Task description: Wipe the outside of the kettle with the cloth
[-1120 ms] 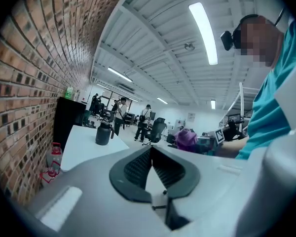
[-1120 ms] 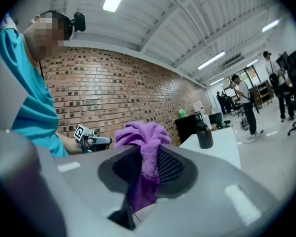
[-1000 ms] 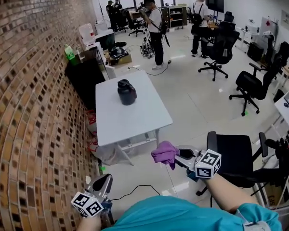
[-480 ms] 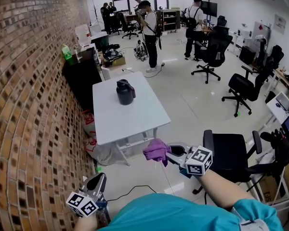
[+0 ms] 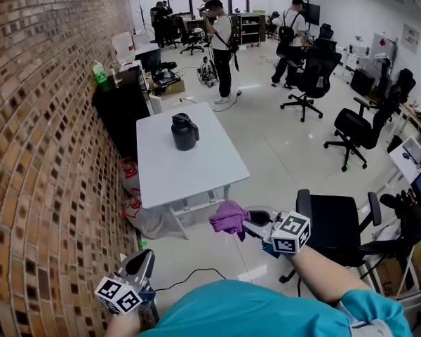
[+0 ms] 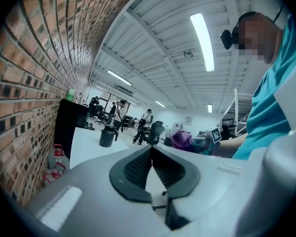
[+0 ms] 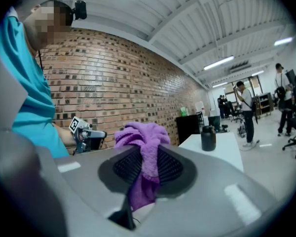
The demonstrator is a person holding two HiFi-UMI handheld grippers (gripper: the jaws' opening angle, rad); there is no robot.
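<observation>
A black kettle (image 5: 184,132) stands upright on the white table (image 5: 196,170) by the brick wall; it also shows in the left gripper view (image 6: 108,136) and the right gripper view (image 7: 207,138). My right gripper (image 5: 240,223) is held in the air in front of the table's near edge, shut on a purple cloth (image 5: 229,217) that bunches above its jaws (image 7: 144,147). My left gripper (image 5: 142,264) hangs low at the bottom left, far from the table, its jaws closed with nothing between them (image 6: 151,158).
A brick wall (image 5: 49,153) runs along the left. A black cabinet (image 5: 123,104) stands behind the table. A black office chair (image 5: 340,230) is right beside my right arm. Several people and chairs fill the far room. A cable lies on the floor.
The view has shifted slightly, with the table nearer. My right gripper with the cloth has moved a little left; the left gripper stays low.
</observation>
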